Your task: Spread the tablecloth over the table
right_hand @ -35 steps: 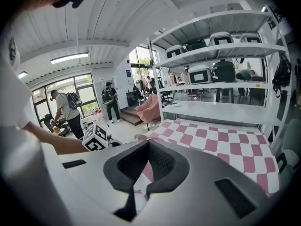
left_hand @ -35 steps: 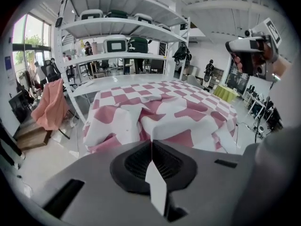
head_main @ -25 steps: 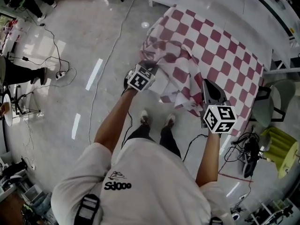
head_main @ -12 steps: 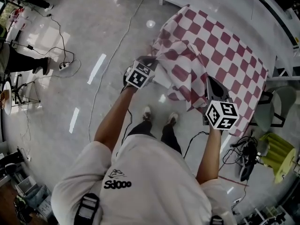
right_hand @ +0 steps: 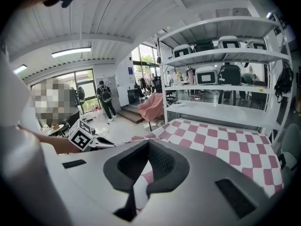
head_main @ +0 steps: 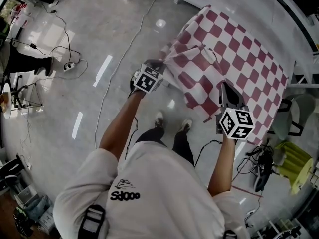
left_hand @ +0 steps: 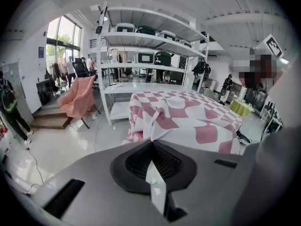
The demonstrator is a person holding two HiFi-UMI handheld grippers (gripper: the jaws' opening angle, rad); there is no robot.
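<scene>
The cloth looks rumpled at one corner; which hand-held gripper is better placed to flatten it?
Likely left. The left hand-held gripper is shut on the tablecloth beside the fold; the right hand-held gripper grips a flatter edge.

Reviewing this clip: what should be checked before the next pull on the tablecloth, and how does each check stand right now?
1. Left gripper jaws shut on the tablecloth edge: ok.
2. Right gripper jaws shut on the cloth: ok.
3. Cloth lying flat: not ok, folds bunch near the left gripper.
4. Overhang at the far edge: cannot tell.
5. Floor by the feet: not ok, a black cable lies close to the right shoe.
</scene>
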